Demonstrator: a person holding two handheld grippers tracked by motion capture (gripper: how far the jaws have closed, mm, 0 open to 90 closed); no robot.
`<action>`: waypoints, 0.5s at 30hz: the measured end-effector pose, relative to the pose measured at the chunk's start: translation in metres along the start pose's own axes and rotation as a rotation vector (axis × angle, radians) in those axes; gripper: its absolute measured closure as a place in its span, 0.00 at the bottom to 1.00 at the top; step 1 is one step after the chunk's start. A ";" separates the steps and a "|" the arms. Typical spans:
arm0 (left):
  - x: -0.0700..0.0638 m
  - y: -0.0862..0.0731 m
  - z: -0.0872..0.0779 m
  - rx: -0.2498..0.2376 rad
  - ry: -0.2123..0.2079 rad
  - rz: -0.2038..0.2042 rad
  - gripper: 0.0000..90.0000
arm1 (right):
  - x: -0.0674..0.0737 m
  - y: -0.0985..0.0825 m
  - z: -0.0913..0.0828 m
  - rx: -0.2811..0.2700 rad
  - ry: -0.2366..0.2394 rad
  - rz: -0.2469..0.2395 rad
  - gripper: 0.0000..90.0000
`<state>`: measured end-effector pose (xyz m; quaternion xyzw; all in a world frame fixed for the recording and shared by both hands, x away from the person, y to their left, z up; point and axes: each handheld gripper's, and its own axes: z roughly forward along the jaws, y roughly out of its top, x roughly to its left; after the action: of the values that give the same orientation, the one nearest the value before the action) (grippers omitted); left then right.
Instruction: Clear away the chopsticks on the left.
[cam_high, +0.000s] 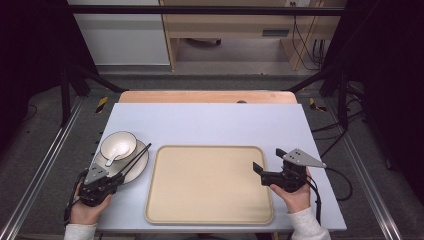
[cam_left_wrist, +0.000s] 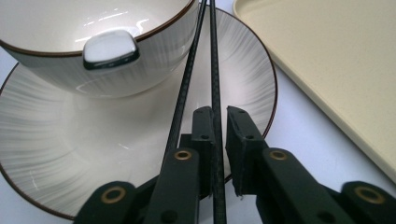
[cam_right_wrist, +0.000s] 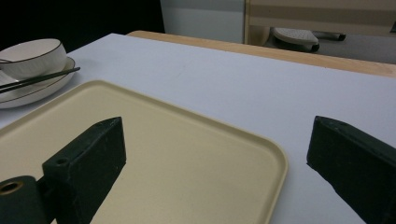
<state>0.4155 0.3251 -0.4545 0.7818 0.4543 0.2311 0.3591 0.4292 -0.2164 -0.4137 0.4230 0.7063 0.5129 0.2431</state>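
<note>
A white bowl with a white spoon in it stands on a white plate at the table's left. Two black chopsticks lie across the plate's right side. My left gripper sits at the plate's near edge. In the left gripper view, its jaws are nearly together around one chopstick, and the other chopstick runs just outside the left jaw. My right gripper stands open over the right edge of the beige tray, with nothing between its fingers.
The tray takes up the middle of the light blue table top. A wooden strip runs along the far edge. Black frame posts stand at both far corners. A cable trails from each gripper.
</note>
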 end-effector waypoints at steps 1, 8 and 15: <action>0.000 0.001 0.000 -0.001 0.005 0.005 0.89 | 0.000 0.000 0.000 0.002 0.001 0.003 0.05; 0.002 0.007 0.008 0.031 0.004 -0.016 0.88 | 0.001 0.001 0.000 -0.002 0.001 0.012 0.05; 0.001 0.008 0.015 0.056 0.004 -0.021 0.93 | 0.001 0.001 -0.001 -0.002 0.000 0.011 0.05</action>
<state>0.4301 0.3178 -0.4578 0.7865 0.4693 0.2160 0.3384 0.4285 -0.2160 -0.4126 0.4264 0.7034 0.5151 0.2407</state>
